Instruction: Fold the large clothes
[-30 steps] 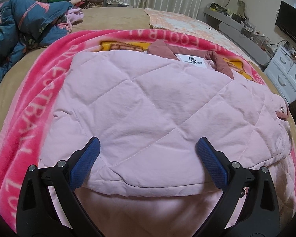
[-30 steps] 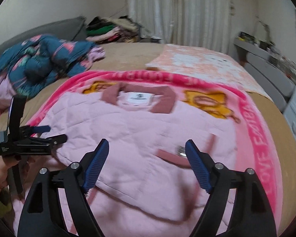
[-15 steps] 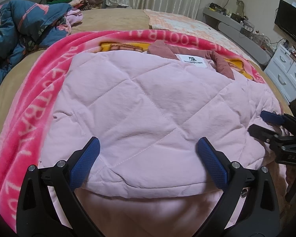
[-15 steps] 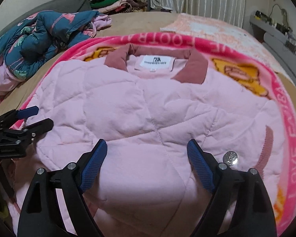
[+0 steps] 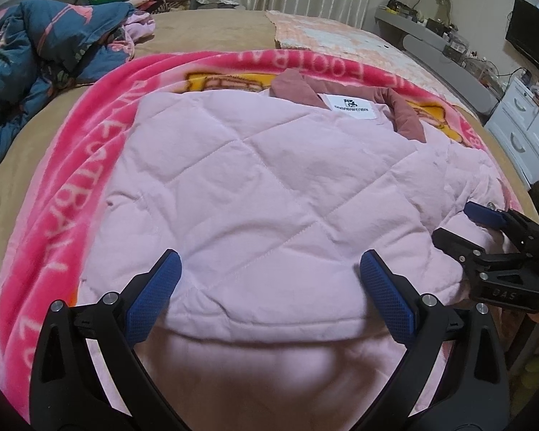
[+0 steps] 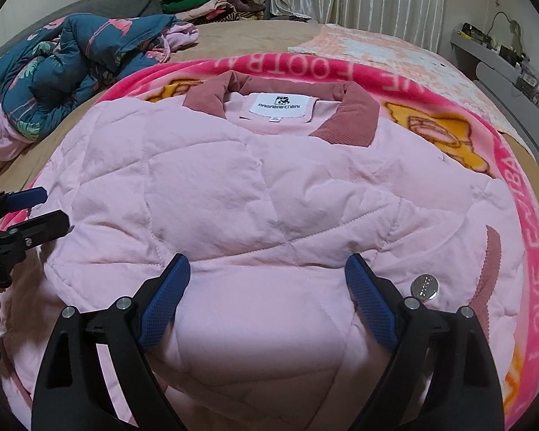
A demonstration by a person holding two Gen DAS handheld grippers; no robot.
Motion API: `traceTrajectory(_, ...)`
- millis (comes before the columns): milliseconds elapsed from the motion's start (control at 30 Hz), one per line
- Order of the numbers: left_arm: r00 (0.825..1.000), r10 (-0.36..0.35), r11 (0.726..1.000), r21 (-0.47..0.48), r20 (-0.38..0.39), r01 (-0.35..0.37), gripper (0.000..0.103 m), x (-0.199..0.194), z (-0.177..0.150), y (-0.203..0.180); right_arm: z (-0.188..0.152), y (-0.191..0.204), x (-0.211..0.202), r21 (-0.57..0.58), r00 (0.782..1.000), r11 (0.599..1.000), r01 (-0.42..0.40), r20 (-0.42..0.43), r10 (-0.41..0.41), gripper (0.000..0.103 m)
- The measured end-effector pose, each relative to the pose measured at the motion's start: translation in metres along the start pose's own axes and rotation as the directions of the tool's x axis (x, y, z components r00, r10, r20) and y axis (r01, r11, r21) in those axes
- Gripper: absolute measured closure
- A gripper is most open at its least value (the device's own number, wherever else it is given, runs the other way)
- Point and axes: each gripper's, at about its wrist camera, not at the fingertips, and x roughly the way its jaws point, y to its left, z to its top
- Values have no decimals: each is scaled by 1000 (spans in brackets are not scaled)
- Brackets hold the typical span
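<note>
So the bed (image 6: 255,41) has a bright pink blanket (image 6: 535,251) spread flat as a work surface, and the pink quilted jacket (image 6: 233,194) lies on it, collar at the far side. Left gripper (image 5: 269,280) has its jaws wide with nothing pinched, and the right gripper (image 6: 267,283) is opening its jaws over the near hem, probably lining up a fold.

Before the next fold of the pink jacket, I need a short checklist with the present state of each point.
1. Pink jacket lies spread on the pink blanket: ok.
2. Collar at far side, label up: ok.
3. Left gripper open over the near hem: ok.
4. Right gripper free of cloth, jaws opening: ok.
5. Sleeves tucked in: cannot tell.
6. Snap button clear of the jaws: ok.
</note>
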Motion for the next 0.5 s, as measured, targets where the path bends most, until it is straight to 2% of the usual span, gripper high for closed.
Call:
traceTrajectory(300, 1000, -9, 1000, -19, 5, 9, 9, -34, -4, -8, -14, -12, -23, 42, 999, 999, -2, -32, 4, 15)
traceTrajectory(500, 999, -2, 1000, 5, 40, 1, 9, -64, -11, -15, -27, -20, -54, 97, 1000, 995, 10, -6, -9, 15)
